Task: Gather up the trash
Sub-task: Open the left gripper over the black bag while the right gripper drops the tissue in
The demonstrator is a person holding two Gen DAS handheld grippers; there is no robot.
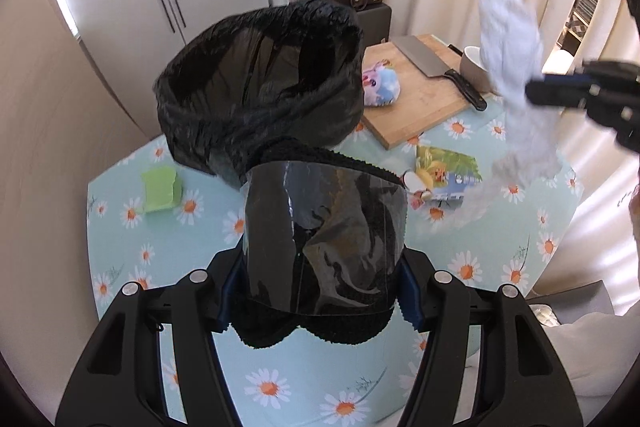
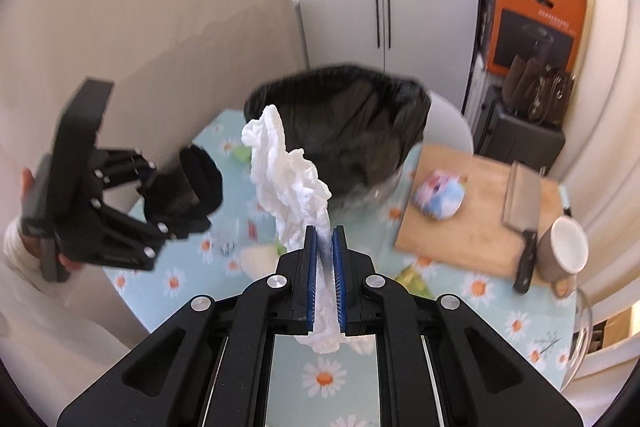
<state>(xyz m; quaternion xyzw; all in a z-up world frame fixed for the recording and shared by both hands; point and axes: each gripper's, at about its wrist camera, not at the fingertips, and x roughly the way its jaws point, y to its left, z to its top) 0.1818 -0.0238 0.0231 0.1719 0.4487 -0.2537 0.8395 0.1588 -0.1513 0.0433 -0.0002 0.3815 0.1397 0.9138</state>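
A black trash bag (image 1: 260,75) hangs over the table with its mouth open. Its gathered neck, wrapped in dark cloth and shiny tape (image 1: 324,235), sits between the pads of my left gripper (image 1: 320,291), which is shut on it. The right wrist view shows that left gripper (image 2: 188,211) at the left, in a person's hand, with the bag (image 2: 340,131) behind it. My right gripper (image 2: 324,239) is shut on a crumpled white tissue (image 2: 288,171) and holds it above the table beside the bag. In the left wrist view the tissue (image 1: 512,39) dangles from the right gripper (image 1: 536,91) at the right edge.
The round table has a daisy-print cloth (image 1: 280,379). On it lie a green sponge (image 1: 160,189), a colourful wrapper (image 1: 444,173) and a wooden cutting board (image 2: 476,227) bearing a cleaver (image 2: 522,211) and a plush toy (image 2: 440,199). A mug (image 2: 562,251) stands nearby.
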